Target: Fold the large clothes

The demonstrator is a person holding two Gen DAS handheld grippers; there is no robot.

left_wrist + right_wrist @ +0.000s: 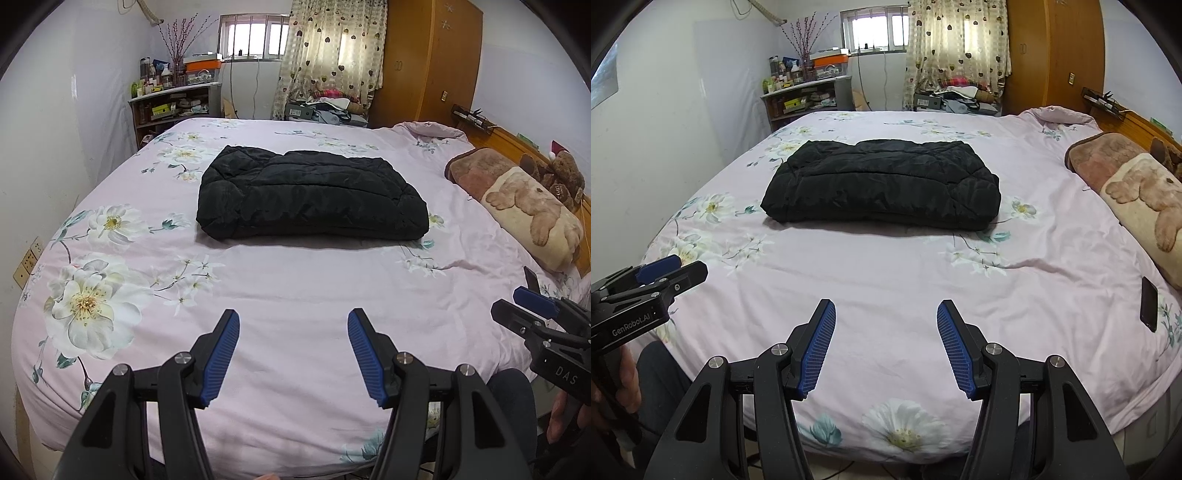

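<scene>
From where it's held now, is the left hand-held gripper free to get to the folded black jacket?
Probably yes. The left hand-held gripper is open and empty, and only bare floral bedsheet lies between it and the black jacket. The jacket sits mid-bed, so it would take a forward reach.

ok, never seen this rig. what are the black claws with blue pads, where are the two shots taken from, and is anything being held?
No robot arm here: a person holds a handheld two-finger gripper in each hand. Each picture comes from a fisheye camera on one gripper, looking along its fingers. The left gripper fills the left wrist view; the right gripper fills the other. Both are open and hold nothing. On the bed, over a pink floral sheet, lies a black quilted jacket, already folded into a bundle. A dark phone lies near a teddy-bear pillow.
</scene>
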